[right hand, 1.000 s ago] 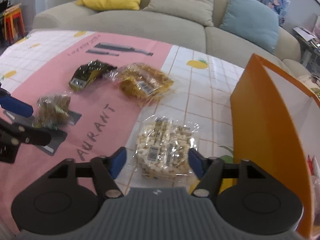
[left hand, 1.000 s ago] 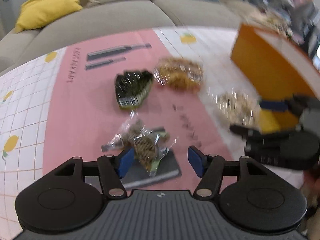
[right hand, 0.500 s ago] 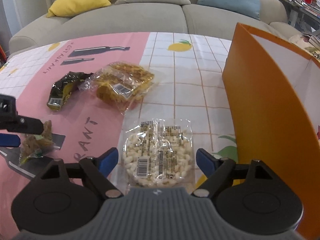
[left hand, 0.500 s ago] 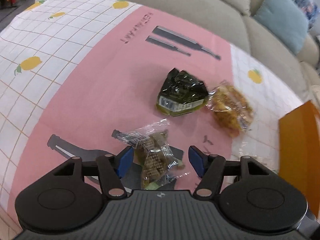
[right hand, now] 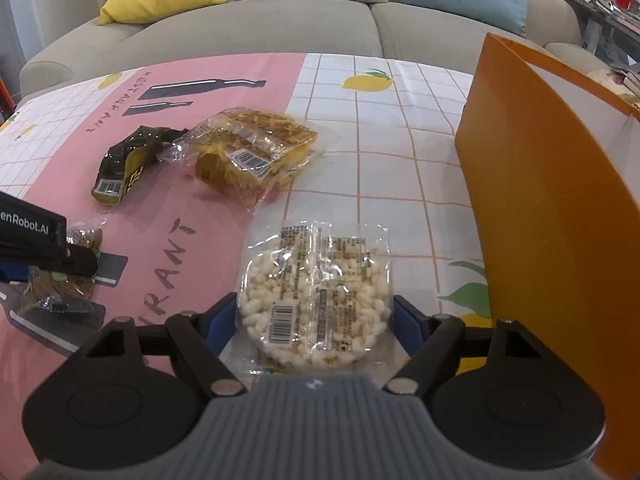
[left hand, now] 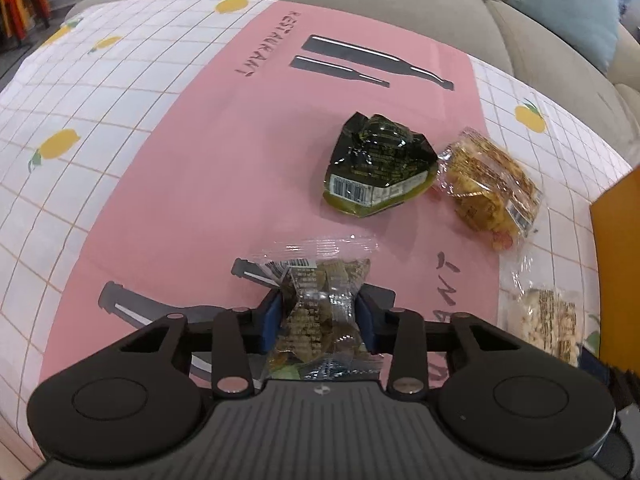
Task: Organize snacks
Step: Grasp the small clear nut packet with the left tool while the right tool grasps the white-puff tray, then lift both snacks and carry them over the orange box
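Left wrist view: my left gripper [left hand: 319, 318] has just been closing, clenching a crinkly clear snack pack [left hand: 320, 312] at 6 o'clock. My right gripper [right hand: 314, 320] straddles a round puffed-rice pack [right hand: 316, 292], seemingly unpressed.

Each wrist view looks steeply down along its own fingers, close above the tablecloth [left hand: 168, 184], sofa [right hand: 256, 28] ahead. Both share the dark green packet [left hand: 376, 168] and yellow snack bag [right hand: 248, 156].

tablecloth [left hand: 168, 184]: "restaurant" | left tool [right hand: 32, 236]: "enrobot.ai" | packet print unreadable
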A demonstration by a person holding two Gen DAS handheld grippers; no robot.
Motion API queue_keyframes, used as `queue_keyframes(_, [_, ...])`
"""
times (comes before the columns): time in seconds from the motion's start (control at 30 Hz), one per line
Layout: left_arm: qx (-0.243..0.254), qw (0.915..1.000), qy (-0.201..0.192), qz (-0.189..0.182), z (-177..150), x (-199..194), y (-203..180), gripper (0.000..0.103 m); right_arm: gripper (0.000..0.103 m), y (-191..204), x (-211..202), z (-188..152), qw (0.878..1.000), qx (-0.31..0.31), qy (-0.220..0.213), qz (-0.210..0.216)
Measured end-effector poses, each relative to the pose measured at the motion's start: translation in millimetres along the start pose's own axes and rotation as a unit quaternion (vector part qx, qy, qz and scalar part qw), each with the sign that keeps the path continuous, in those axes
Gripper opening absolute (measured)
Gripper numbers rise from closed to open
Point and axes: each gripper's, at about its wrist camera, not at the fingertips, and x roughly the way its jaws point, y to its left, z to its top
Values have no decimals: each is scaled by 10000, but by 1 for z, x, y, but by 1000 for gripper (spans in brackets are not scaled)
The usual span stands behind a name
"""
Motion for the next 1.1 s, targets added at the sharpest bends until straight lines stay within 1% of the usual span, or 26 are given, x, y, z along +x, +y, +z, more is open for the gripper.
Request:
queue_keyframes(0.2, [192,9997,10,-137,-6,-3,0,39,77,0,-2,0,9999,-35,64,81])
queue_keyframes(0.4, [328,9987,80,-380,-21,-11,3,38,77,4,-11,-6,9995,-149,177,233])
queue_keyframes(0.6, [362,9974,10,-620,-32,-28,5,37,77,11,-34,-10,9981,-468,104,374])
queue_keyframes(0.73, [342,9967,-42,-737,-35,-40,6,37,77,11,-49,-13,9973,-517,88,508])
queue_keyframes(0.9, [399,9945,-188,-954,-36,-65,1,37,77,9,-75,-14,9964,-598,-90,588])
queue_keyframes(0.97, [468,9930,-265,-1056,-35,-78,-4,37,77,7,-87,-12,9961,-617,-179,607])
queue_keyframes(1.1, [696,9906,-348,-1128,-36,-102,-19,37,76,3,-112,-9,9950,-681,-400,607])
